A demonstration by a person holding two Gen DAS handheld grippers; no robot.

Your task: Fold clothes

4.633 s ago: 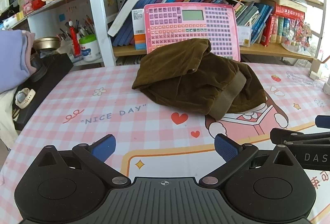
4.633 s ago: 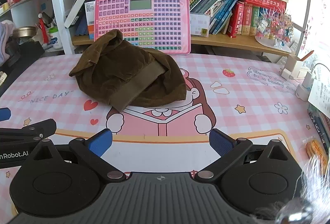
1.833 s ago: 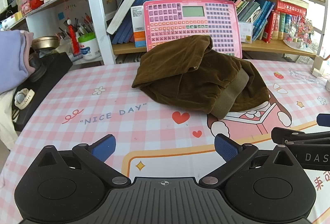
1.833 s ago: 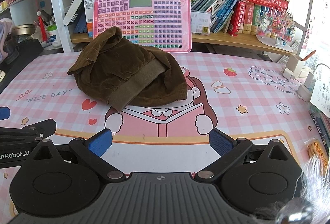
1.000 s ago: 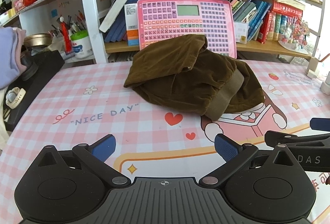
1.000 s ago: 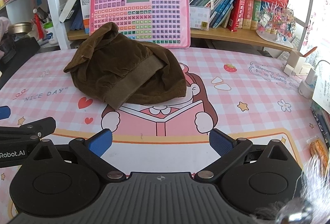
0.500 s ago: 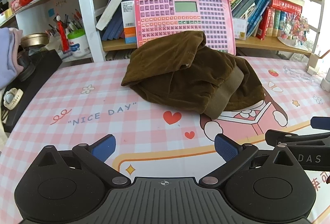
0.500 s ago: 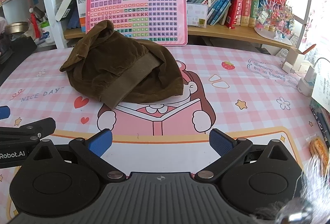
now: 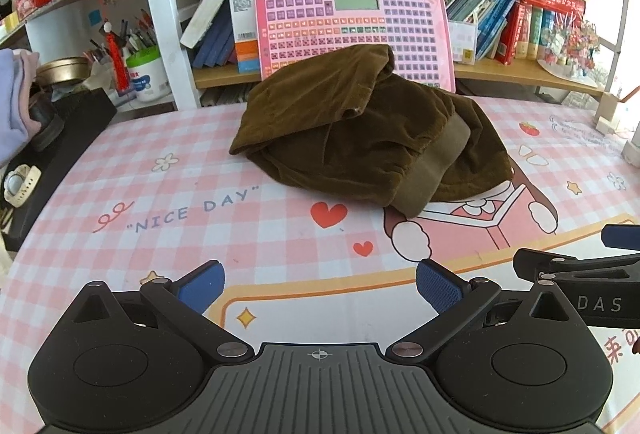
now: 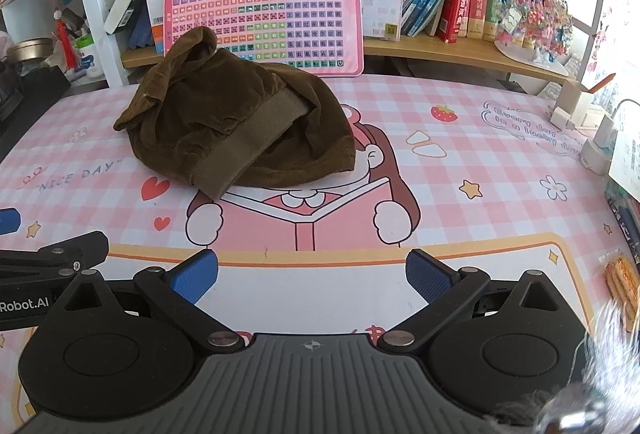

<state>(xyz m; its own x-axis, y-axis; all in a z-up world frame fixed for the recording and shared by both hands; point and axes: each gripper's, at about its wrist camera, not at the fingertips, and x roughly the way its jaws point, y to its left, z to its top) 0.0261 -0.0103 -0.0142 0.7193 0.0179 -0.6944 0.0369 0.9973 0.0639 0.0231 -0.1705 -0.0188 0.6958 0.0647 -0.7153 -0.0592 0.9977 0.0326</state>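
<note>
A pink checked table mat (image 9: 168,194) reading "NICE DAY" covers the table. At its far edge a pink keyboard toy (image 10: 264,18) leans against the bookshelf (image 10: 460,52). Far left stands a white pen pot (image 9: 146,76); a watch (image 9: 16,184) lies left.

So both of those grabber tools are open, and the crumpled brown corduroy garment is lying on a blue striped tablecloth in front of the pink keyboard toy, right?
Not quite. The tablecloth is pink-and-white checked with cartoon prints, as the right wrist view shows. The rest holds: the left gripper and right gripper are open, and the crumpled brown corduroy garment lies before the pink keyboard toy.
</note>
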